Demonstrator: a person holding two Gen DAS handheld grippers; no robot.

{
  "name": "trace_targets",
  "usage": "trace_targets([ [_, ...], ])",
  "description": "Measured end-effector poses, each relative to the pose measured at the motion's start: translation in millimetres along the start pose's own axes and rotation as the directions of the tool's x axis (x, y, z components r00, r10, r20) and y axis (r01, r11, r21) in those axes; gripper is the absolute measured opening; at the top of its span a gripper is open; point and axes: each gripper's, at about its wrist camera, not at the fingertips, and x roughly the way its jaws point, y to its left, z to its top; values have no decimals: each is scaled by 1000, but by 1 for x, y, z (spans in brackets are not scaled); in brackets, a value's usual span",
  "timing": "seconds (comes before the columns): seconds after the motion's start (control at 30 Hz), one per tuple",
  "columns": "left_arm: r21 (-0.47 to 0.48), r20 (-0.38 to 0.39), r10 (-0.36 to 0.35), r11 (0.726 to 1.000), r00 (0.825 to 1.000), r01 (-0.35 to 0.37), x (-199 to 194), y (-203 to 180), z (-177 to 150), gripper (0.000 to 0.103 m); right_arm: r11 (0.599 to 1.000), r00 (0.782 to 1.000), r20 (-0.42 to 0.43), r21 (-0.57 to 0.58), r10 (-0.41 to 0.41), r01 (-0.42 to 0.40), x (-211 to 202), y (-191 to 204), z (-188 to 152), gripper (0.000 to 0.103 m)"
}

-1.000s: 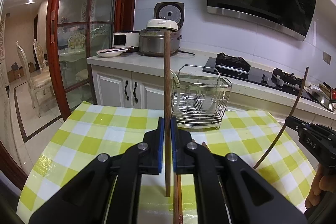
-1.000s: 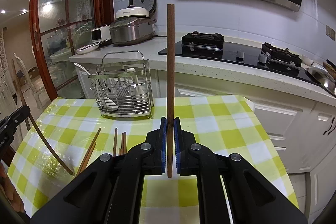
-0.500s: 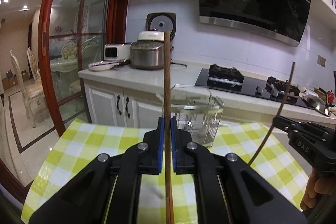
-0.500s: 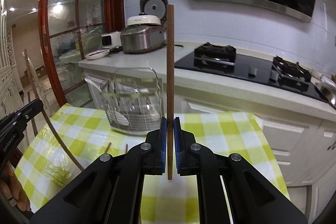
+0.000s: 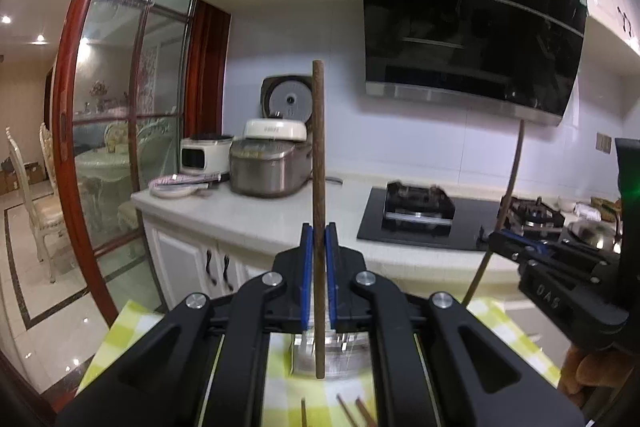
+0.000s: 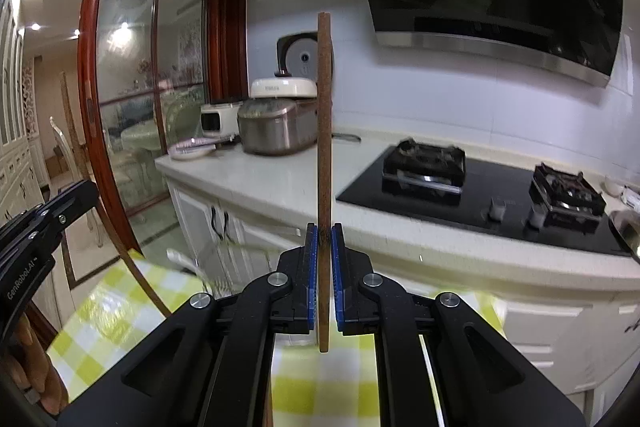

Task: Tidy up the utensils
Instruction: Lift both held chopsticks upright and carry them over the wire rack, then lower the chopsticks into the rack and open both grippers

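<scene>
I am holding one brown wooden chopstick (image 5: 319, 187) upright in my left gripper (image 5: 319, 247), its blue pads pinched tight on the stick's lower half. My right gripper (image 6: 325, 247) is clamping a second brown wooden chopstick (image 6: 324, 147) the same way, also standing vertical. Both are hanging above the yellow-and-white checked tablecloth (image 6: 120, 307). Below my left gripper, the wire utensil basket (image 5: 340, 359) is showing blurred, with loose chopsticks (image 5: 352, 411) lying in front of it.
</scene>
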Motion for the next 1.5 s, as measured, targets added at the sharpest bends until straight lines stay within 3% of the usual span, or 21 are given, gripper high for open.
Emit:
trace_targets([
  [0.17,26,51,-16,1000,999,14,17,-10,26,6,1000,999,39,0,10,-10,8,4,26,9],
  [0.43,5,56,-24,1000,998,24,51,-8,31,6,999,999,43,6,32,-32,38,9,36,9],
  [0.93,-80,-22,-38,996,999,36,109,12,-25,6,997,998,-7,52,55,-54,103,1,-7,9],
  [1.5,-72,-55,-41,997,998,37,119,10,-62,7,997,998,40,62,46,-48,99,3,-40,10],
])
